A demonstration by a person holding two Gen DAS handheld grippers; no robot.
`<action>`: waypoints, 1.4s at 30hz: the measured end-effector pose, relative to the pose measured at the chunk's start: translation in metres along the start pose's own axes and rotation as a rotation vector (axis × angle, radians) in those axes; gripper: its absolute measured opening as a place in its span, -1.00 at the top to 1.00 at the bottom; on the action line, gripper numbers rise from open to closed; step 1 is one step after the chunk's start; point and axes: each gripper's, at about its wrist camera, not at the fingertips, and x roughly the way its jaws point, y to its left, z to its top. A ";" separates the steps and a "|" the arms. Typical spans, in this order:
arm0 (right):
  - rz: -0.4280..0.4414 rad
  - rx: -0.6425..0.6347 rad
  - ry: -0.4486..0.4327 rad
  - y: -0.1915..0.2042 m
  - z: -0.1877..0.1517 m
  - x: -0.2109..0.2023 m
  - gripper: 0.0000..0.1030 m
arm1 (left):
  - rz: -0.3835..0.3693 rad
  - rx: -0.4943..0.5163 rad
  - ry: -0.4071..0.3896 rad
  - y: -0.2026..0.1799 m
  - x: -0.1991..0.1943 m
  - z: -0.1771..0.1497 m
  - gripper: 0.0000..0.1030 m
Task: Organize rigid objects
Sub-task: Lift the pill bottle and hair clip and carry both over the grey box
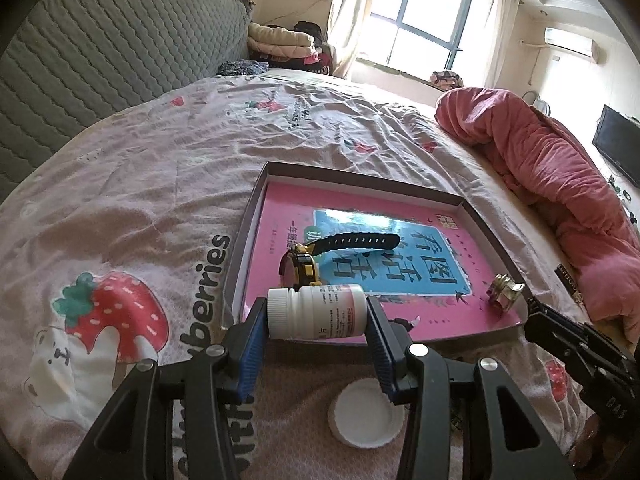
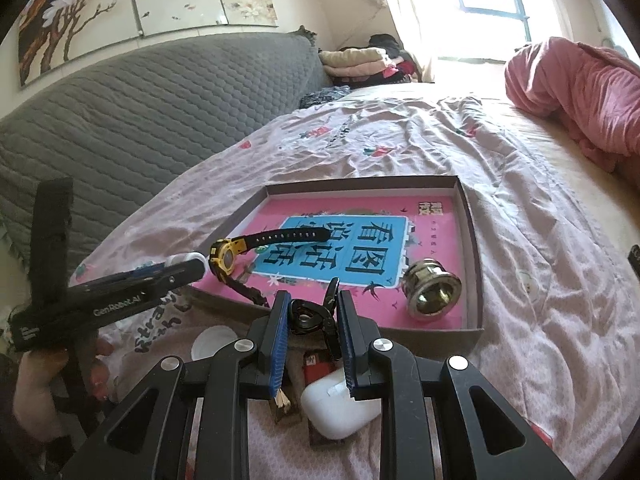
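Observation:
My left gripper [image 1: 317, 314] is shut on a white pill bottle [image 1: 316, 312], held sideways over the near edge of the shallow box tray [image 1: 360, 178]. The tray holds a pink book [image 1: 276, 232], a yellow-black watch [image 1: 304, 262] and a brass metal fitting [image 1: 505, 292]. My right gripper [image 2: 314, 312] is shut on a black binder clip [image 2: 310, 316] just before the tray's near rim [image 2: 474, 332]. The watch [image 2: 226, 258] and the fitting [image 2: 432, 292] also show in the right wrist view. The left gripper [image 2: 120, 288] shows there at the left.
A white lid [image 1: 366, 412] lies on the bedsheet below the left gripper. A white earbud case [image 2: 340, 404], a red lighter [image 2: 316, 364] and a small dark item lie under the right gripper. A pink quilt [image 1: 560, 168] lies at the right, a grey headboard [image 1: 100, 40] behind.

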 end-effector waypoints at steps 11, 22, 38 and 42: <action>-0.011 -0.019 0.004 -0.001 0.003 0.013 0.55 | 0.004 0.001 0.021 0.001 0.021 0.001 0.08; -0.038 -0.013 -0.006 -0.007 0.011 0.024 0.55 | 0.000 0.010 0.023 0.001 0.033 0.003 0.08; -0.086 -0.048 0.002 -0.008 0.020 0.042 0.55 | 0.022 0.073 0.046 -0.007 0.039 0.004 0.08; -0.089 -0.069 0.028 -0.005 0.020 0.050 0.55 | -0.002 0.056 0.069 -0.005 0.038 0.006 0.08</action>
